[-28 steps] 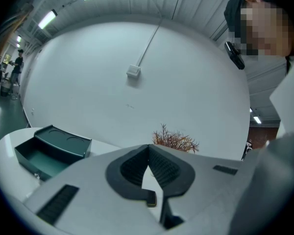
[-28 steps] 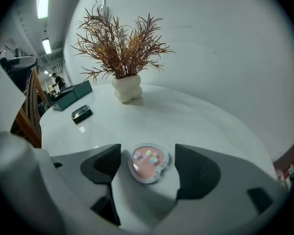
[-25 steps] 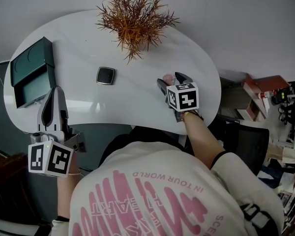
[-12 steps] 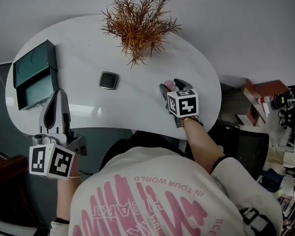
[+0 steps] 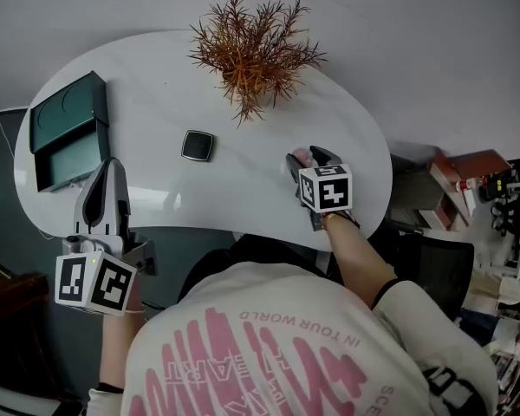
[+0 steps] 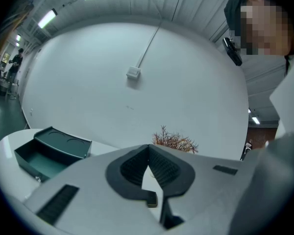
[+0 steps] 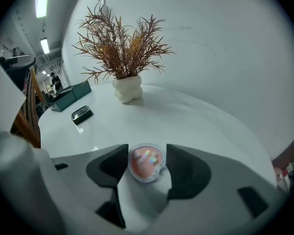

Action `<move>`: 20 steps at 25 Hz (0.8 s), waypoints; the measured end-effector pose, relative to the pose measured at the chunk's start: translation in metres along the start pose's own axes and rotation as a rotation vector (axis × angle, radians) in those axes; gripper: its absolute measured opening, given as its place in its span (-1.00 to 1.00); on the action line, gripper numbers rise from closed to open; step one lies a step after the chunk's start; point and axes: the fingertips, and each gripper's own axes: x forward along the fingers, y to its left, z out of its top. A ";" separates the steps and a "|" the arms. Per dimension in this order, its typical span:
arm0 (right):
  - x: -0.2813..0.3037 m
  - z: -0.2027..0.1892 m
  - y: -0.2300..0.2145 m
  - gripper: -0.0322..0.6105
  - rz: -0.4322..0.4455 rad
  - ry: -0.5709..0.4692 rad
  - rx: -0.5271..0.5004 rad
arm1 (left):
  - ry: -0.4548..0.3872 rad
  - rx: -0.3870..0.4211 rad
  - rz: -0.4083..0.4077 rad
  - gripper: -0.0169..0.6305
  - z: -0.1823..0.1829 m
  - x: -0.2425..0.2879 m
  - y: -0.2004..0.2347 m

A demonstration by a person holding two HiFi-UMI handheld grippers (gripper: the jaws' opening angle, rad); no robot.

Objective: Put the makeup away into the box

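**Right jaws closing on the compact**

Your right gripper (image 5: 305, 157) has just been closing its jaws, and the pads touch both sides of the pink compact (image 7: 146, 162) between them. Your left gripper (image 5: 109, 165) is closed and empty, with the open green box (image 5: 68, 137) near, ahead and left of its tips

My worktop (image 5: 243, 180) is glossy white. The box (image 5: 65, 133) is dark teal-green. The makeup compact (image 7: 146, 162) is pink under a clear lid, with a small rainbow-sheen sticker. The square case (image 5: 197, 146) is black. The plant (image 5: 256, 55) is rust-orange, its vase (image 7: 127, 88) cream. My shirt (image 5: 269, 345) is white with pink lettering.
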 end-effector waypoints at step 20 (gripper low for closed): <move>-0.007 0.000 0.017 -0.16 0.035 -0.007 -0.013 | -0.004 -0.007 0.022 -0.94 -0.004 -0.010 0.004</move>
